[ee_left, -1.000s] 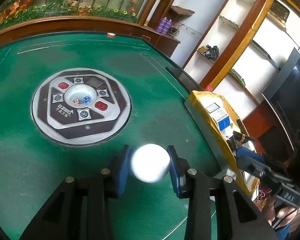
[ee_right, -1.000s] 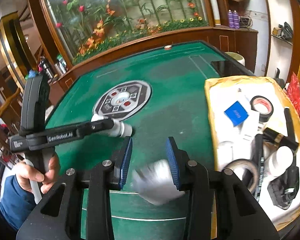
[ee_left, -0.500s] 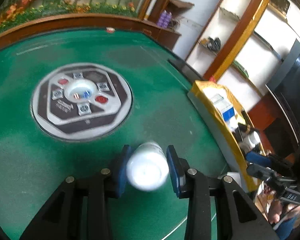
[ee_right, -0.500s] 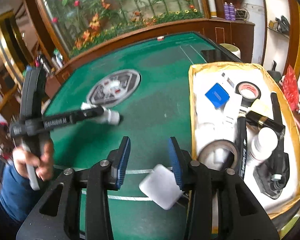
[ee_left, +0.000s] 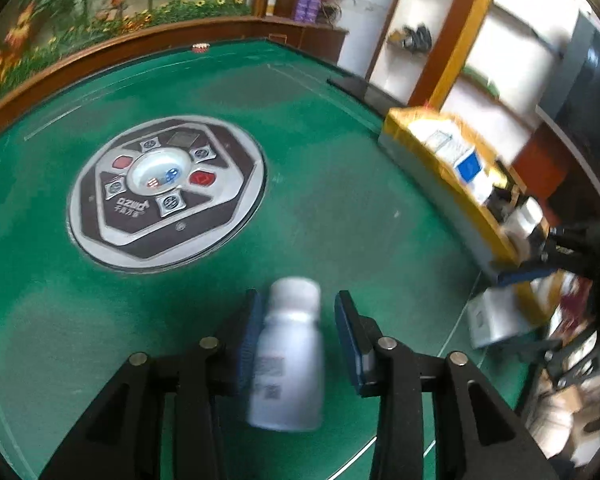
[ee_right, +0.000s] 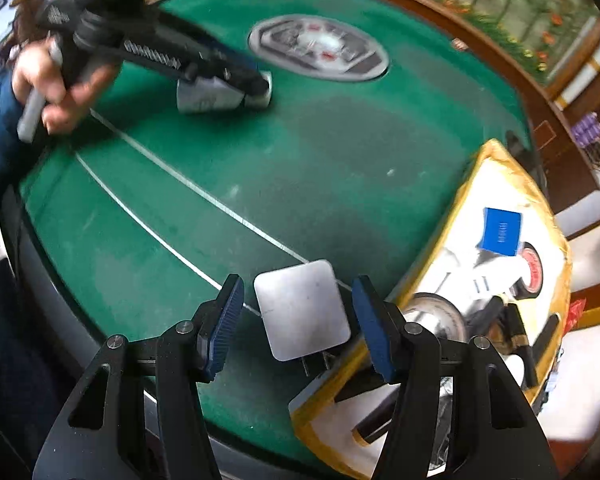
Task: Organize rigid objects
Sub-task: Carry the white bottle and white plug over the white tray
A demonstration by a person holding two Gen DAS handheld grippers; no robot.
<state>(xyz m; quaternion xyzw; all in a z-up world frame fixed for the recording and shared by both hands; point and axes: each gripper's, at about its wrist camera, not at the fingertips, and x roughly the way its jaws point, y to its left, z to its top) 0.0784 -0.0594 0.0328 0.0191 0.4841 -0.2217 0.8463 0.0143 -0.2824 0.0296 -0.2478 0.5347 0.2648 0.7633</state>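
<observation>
Left gripper jaws are opening, white bottle between them on the table. Right gripper jaws are opening, clear of the white square adapter between them.

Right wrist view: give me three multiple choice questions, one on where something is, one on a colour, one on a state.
1. Where is the blue box?
A) in the yellow-rimmed tray
B) on the floor
C) between the jaws

2. What colour is the table top?
A) red
B) green
C) grey

3. How is the white square charger at the right gripper?
A) clamped by both pads
B) loose, a gap at each pad
C) lying in the tray

Answers: 1 A, it lies among the tray's clutter. 2 B, green felt all round. 3 B, the jaws are opening and felt shows on both sides of it.
</observation>
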